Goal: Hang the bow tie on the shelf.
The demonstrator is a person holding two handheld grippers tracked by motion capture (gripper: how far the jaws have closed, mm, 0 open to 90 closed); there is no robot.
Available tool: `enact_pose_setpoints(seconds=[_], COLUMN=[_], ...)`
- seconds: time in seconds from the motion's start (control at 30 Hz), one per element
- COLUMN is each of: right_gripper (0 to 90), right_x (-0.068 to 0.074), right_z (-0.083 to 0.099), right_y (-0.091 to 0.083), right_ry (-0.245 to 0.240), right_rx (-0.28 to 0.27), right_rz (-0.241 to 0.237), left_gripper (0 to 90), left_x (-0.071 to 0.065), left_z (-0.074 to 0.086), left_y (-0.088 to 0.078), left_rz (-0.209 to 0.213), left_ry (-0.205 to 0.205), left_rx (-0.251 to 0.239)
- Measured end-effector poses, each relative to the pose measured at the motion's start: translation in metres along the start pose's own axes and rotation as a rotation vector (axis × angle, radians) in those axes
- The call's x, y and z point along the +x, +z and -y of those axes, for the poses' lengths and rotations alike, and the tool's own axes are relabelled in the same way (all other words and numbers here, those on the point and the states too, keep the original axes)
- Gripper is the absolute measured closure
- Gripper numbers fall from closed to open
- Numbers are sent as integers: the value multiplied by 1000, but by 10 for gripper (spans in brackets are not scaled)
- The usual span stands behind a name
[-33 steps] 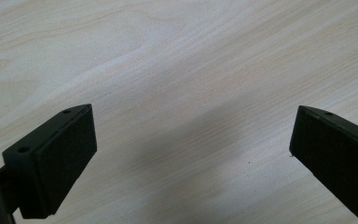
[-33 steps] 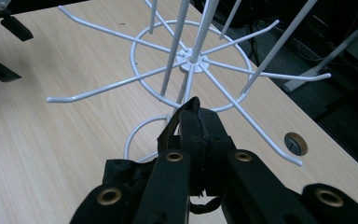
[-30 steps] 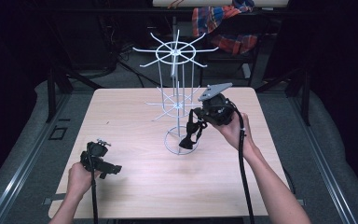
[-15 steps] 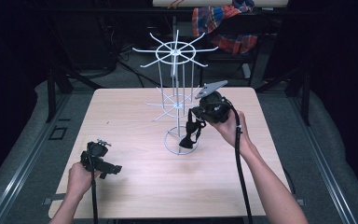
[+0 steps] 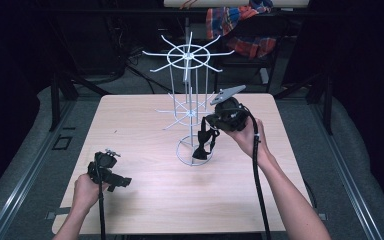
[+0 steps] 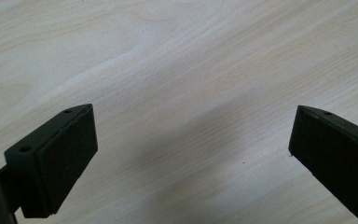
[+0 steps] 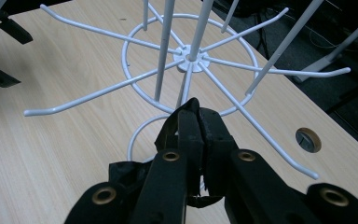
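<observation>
No shift since earlier — right tool (image 7: 196, 116) clamped on black strap (image 5: 200, 150) beside white wire rack (image 5: 190, 107); left tool (image 6: 191, 140) agape

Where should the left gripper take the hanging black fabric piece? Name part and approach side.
Probably the lower end of the black fabric piece, dangling at the base ring of the white wire rack. The right gripper is shut on its top and rack uprights stand left of it, so bring the left gripper in from the person's side.
</observation>
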State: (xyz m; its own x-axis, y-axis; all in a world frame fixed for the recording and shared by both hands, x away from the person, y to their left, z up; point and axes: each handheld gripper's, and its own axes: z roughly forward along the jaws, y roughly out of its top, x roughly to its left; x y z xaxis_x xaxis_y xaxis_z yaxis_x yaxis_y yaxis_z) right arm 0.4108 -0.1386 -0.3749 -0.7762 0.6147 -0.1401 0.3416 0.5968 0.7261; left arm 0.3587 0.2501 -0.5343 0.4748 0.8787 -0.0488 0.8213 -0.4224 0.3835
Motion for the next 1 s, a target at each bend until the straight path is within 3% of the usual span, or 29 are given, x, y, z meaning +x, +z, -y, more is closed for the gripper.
enact_pose_setpoints(seconds=[0.63, 1.0], right_gripper=[759, 584], right_x=[-2, -2], right_z=[2, 11], right_y=[-11, -36], right_ry=[31, 51], right_rx=[-9, -2], right_rz=[-29, -46], left_gripper=[10, 9], left_x=[0, -1], left_z=[0, 0], left_y=[1, 1], left_rz=[-1, -2], left_ry=[1, 1], left_rx=[-1, 0])
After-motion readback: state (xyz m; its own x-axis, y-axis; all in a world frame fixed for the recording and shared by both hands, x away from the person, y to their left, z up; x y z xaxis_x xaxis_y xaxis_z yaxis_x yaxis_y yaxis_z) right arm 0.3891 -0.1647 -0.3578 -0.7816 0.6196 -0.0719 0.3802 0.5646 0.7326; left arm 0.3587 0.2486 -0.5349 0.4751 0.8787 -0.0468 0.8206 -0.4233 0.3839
